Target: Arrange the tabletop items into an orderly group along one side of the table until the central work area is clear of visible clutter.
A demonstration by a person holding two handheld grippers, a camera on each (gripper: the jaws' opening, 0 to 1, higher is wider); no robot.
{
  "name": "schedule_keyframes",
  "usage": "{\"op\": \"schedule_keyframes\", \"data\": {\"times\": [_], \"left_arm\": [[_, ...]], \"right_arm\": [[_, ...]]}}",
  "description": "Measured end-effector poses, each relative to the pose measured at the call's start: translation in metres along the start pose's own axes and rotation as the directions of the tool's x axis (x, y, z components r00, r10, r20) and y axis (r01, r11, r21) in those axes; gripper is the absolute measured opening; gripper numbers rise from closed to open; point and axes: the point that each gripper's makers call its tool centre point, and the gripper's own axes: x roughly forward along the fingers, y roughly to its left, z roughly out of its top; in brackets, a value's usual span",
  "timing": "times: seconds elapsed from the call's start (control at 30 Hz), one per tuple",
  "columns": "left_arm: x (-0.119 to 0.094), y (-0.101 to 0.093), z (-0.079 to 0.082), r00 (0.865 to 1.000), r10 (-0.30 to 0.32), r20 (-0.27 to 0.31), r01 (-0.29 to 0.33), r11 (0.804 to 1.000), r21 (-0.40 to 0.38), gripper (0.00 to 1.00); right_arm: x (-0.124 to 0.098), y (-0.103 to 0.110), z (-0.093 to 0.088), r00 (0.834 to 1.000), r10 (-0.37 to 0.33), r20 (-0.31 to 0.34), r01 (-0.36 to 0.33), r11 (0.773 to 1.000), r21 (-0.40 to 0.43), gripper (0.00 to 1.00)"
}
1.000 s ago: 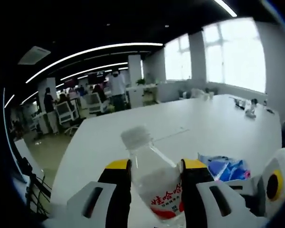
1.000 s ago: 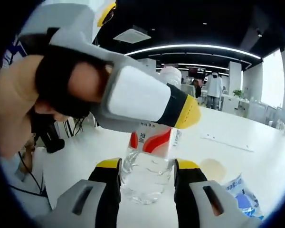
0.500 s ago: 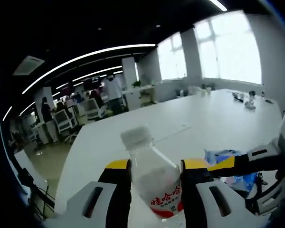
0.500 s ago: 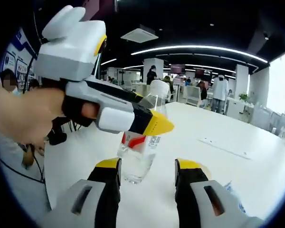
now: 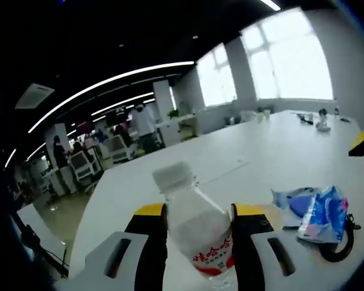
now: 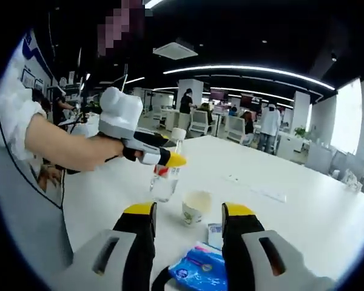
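Note:
A clear water bottle (image 5: pixel 197 233) with a white cap and red label stands upright between the jaws of my left gripper (image 5: pixel 197 212), which is shut on it. In the right gripper view the same bottle (image 6: pixel 162 183) is at mid-left of the white table (image 6: pixel 303 212), held by the left gripper (image 6: pixel 133 130) in a person's hand. My right gripper (image 6: pixel 188 211) is open, well back from the bottle, with nothing in its jaws. Beyond them stands a paper cup (image 6: pixel 196 207). A blue packet (image 6: pixel 197 270) lies just below the jaws, and the blue packet (image 5: pixel 318 209) lies right of the bottle.
A small white packet (image 6: pixel 214 233) lies beside the cup. A flat sheet (image 6: pixel 255 187) rests farther out on the table. A black looped thing (image 5: pixel 338 245) lies by the blue packet. Small items (image 5: pixel 320 121) sit at the table's far end. Chairs and people fill the office behind.
My right gripper has drawn back from the bottle, so the cup and blue packet have come into its view. The left gripper still holds the bottle.

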Motion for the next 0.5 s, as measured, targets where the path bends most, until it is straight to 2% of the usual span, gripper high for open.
{"op": "schedule_keyframes", "data": {"times": [0.1,0.23,0.3,0.4,0.5], "left_arm": [[0.007,0.004,-0.002,1.000,0.002,0.006,-0.002,1.000,-0.008,0.36],[0.015,0.004,-0.007,1.000,0.000,-0.014,0.000,1.000,0.011,0.36],[0.016,0.007,-0.009,1.000,0.008,-0.014,-0.008,1.000,-0.009,0.36],[0.019,0.009,-0.013,1.000,0.011,-0.014,-0.012,0.999,-0.035,0.36],[0.024,0.006,-0.017,1.000,0.007,-0.021,-0.007,1.000,-0.022,0.36]], "right_arm": [[-0.028,-0.023,0.003,0.999,-0.050,0.008,0.050,0.998,-0.026,0.37],[-0.073,-0.068,-0.009,0.978,-0.207,-0.011,0.207,0.977,0.054,0.37],[-0.098,-0.081,-0.019,0.967,-0.254,-0.029,0.256,0.963,0.080,0.37],[-0.131,-0.089,-0.038,0.954,-0.289,-0.078,0.295,0.951,0.092,0.37],[-0.158,-0.096,-0.057,0.932,-0.338,-0.131,0.356,0.921,0.155,0.37]]}}
